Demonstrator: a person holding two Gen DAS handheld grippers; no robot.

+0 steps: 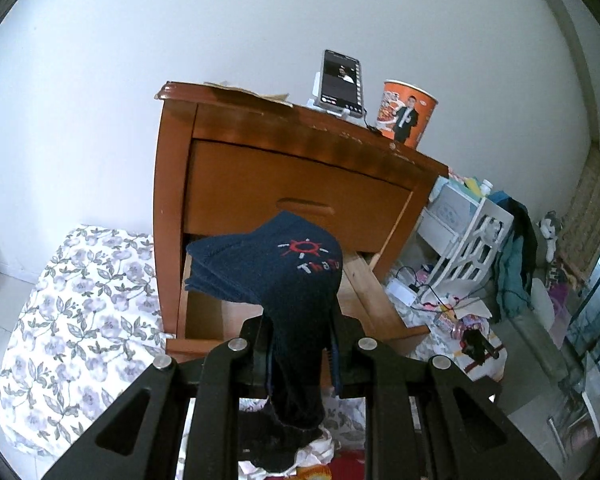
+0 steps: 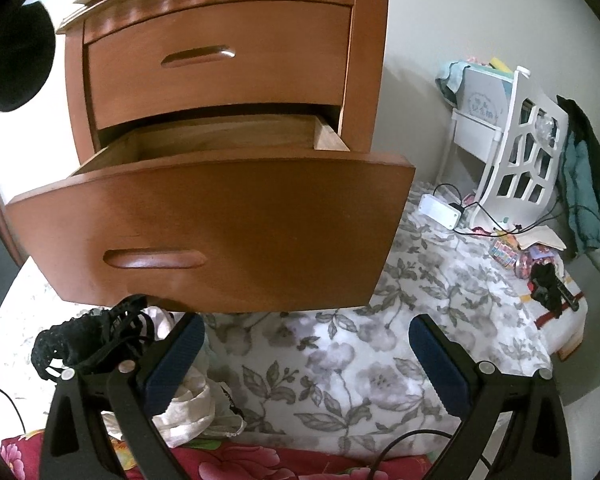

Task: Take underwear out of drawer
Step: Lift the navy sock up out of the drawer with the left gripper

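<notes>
Gripping navy underwear (image 1: 284,280), left tongs (image 1: 300,344) angled down before drawer (image 2: 204,216), right tongs (image 2: 306,356) released.

The phone (image 1: 340,80) and cup (image 1: 407,114) stand on the nightstand (image 1: 260,148), above its pulled-out drawer (image 2: 204,216).

Readable text: one word only, on the navy garment

Navy underwear (image 1: 276,264) in left-wrist view: white/red stitched letters under a red sun-like emblem, approx. "Tha…", last chars unclear. Orange cup (image 1: 406,114) on the nightstand top: printing too small to read. Phone (image 1: 340,79) screen: lit, text illegible. White box (image 2: 482,98) in right-wrist view: faint label, unreadable.
</notes>
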